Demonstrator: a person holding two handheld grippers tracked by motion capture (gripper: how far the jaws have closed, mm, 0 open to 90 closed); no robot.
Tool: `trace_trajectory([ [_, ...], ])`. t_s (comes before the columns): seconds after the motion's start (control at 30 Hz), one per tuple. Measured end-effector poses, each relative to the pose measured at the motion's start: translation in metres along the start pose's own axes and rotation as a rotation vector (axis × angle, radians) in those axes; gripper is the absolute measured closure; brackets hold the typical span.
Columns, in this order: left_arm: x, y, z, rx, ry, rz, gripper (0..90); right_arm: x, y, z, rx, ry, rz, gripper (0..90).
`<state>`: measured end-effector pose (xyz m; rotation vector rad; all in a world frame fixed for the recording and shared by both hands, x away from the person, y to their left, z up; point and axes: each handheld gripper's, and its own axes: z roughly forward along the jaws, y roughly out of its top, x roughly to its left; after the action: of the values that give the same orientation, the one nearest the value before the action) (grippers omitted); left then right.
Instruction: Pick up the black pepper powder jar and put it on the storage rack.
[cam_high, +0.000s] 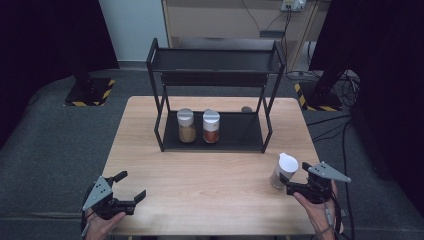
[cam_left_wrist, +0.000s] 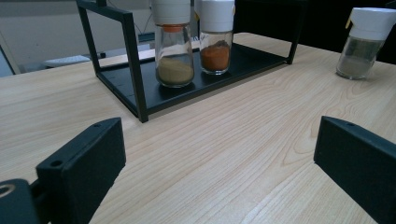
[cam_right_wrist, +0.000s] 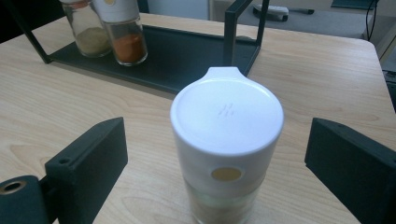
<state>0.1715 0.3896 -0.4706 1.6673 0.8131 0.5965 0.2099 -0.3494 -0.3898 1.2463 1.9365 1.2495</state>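
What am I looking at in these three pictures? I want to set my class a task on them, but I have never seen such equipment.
A person sits at a wooden table and holds a hand tool with two black jaws in each hand. The high view looks down from above: the left gripper is at bottom left, the right gripper at bottom right. The other two pictures come from small cameras riding on those tools, looking out between their jaws.

On the table stands a black rack holding a jar of tan powder and a jar of orange powder. A third jar with a white lid stands between the right gripper's jaws, which are apart from it. The left gripper is open over bare wood. Nothing is held.
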Motion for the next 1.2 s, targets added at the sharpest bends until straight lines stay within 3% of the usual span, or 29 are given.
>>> trace_trajectory([
  [0.33, 0.000, 0.000, 0.000, 0.002, -0.003, 0.000, 1.1, 0.001, 0.008, 0.017, 0.037, -0.011, 0.000, 9.0],
  [0.63, 0.000, 0.001, 0.001, 0.006, -0.004, 0.009, 1.1, 0.001, 0.012, 0.030, 0.065, -0.018, 0.010, 16.8],
  [0.8, 0.000, 0.001, 0.001, 0.007, -0.004, 0.009, 1.1, 0.003, 0.011, 0.036, 0.074, -0.035, 0.009, 29.7],
  [1.2, 0.000, 0.001, 0.001, 0.007, -0.005, 0.005, 1.1, 0.010, 0.015, 0.036, 0.085, -0.058, -0.030, 30.8],
])
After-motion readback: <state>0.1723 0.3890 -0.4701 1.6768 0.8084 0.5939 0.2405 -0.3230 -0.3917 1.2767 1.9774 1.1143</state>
